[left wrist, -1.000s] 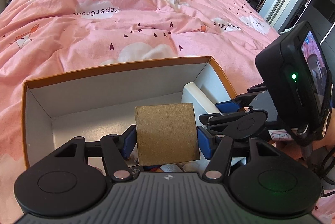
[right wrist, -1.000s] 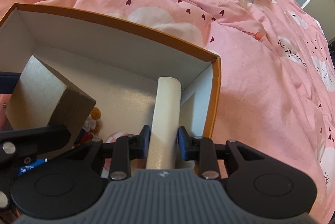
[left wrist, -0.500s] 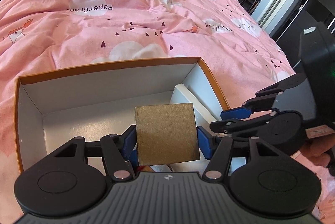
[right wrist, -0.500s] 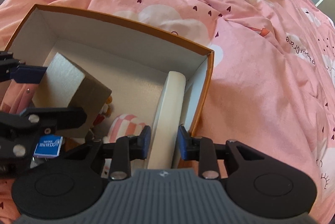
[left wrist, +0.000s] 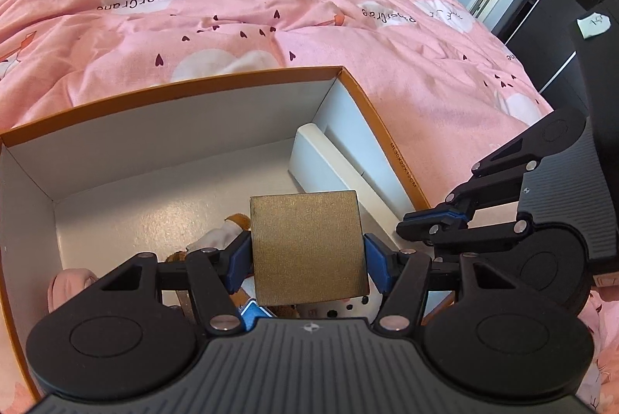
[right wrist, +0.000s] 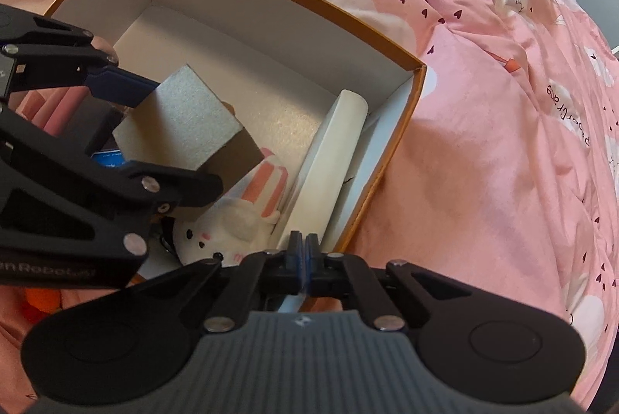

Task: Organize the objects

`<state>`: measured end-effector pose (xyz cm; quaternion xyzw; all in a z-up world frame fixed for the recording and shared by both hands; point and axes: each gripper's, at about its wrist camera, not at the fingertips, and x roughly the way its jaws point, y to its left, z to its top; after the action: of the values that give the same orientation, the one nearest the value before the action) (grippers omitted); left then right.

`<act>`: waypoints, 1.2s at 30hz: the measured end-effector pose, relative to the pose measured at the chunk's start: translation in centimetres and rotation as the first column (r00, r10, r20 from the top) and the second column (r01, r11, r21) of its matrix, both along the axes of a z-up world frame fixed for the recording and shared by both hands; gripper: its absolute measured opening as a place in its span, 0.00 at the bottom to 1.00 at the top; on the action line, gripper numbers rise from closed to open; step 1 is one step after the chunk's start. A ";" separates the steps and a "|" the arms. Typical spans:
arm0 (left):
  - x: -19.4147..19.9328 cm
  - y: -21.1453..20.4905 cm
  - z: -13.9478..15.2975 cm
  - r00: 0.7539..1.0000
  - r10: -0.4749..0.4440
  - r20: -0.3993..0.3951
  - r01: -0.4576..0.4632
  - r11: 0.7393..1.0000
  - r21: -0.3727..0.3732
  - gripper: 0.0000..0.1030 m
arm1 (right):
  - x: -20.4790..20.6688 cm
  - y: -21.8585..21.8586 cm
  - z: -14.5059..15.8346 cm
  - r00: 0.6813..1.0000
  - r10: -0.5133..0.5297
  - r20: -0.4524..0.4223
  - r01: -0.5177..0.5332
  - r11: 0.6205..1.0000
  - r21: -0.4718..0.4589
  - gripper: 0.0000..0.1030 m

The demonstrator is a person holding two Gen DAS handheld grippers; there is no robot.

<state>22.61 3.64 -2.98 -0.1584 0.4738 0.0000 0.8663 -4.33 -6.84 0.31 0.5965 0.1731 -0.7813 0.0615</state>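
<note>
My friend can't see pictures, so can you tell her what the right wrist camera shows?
The right gripper, shut and empty, hangs by the open orange box on a pink bed cover. In the box lie a white roll and a plush bunny. The left gripper holds a gold cube over the box.

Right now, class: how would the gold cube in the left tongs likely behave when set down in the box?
The gold cube looks stiff: flat faces, sharp edges, undented between the left tongs. Flat-sided, it should rest, not roll, yet may tip on the plush bunny.

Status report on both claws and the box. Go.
Left claw shut on brown block, over orange box. Right claw shut, empty. White roll boxed.
</note>
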 end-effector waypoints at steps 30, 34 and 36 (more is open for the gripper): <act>1.3 1.4 0.6 1.000 -0.017 0.004 0.017 0.999 0.051 0.67 | -1.5 1.5 0.4 0.998 0.034 -0.045 -0.039 0.993 -0.112 0.01; 2.9 2.0 0.4 1.000 -0.013 -0.017 0.015 0.994 0.107 0.67 | -2.8 1.9 1.0 0.994 0.013 -0.106 -0.027 0.991 -0.128 0.02; 3.5 2.3 0.2 1.000 0.006 -0.014 -0.004 0.992 0.126 0.67 | -3.5 1.9 0.9 0.991 0.011 -0.131 -0.028 0.991 -0.129 0.02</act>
<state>26.15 5.96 -2.76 -0.1046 0.4788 0.0331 0.8710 -7.83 -4.91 1.19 0.5374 0.1311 -0.8274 0.0966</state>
